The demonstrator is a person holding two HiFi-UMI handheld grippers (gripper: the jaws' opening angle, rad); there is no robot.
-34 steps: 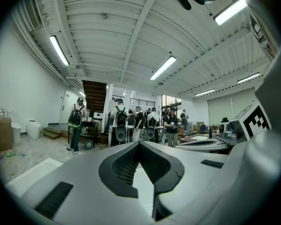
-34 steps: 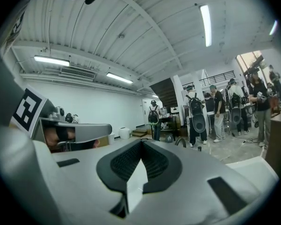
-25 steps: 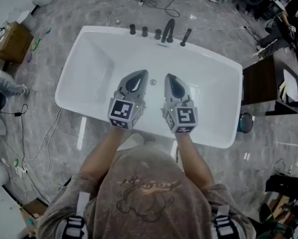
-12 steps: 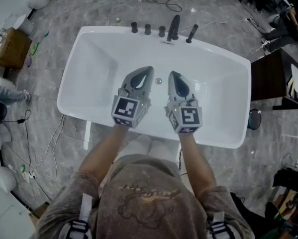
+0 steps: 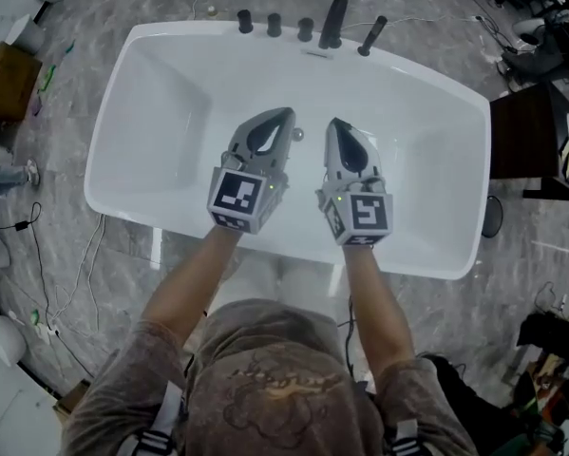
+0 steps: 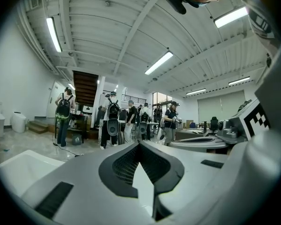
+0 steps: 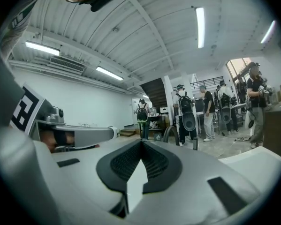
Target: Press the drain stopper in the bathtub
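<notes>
A white bathtub point(image 5: 170, 93) fills the head view. Its small round metal drain stopper point(image 5: 297, 134) lies on the tub floor near the middle. Both grippers hover above the tub, side by side, pointing toward the far rim. My left gripper point(image 5: 285, 114) is shut and empty, its tip just left of the stopper. My right gripper point(image 5: 333, 123) is shut and empty too, its tip just right of the stopper. In the left gripper view the left gripper point(image 6: 139, 143) has its jaws meeting at a point; the right gripper point(image 7: 141, 142) looks the same in its own view. Neither gripper view shows the stopper.
Black knobs point(image 5: 274, 24), a black spout point(image 5: 336, 19) and a hand shower point(image 5: 372, 34) line the tub's far rim. A dark table point(image 5: 540, 141) stands to the right, a cardboard box point(image 5: 4, 79) to the left. Cables lie on the grey floor. People stand in the room beyond.
Both grippers have moved forward over the tub, so their tips now flank the stopper. The head camera has shifted closer, and the tub looks larger. The jaws stay shut.
</notes>
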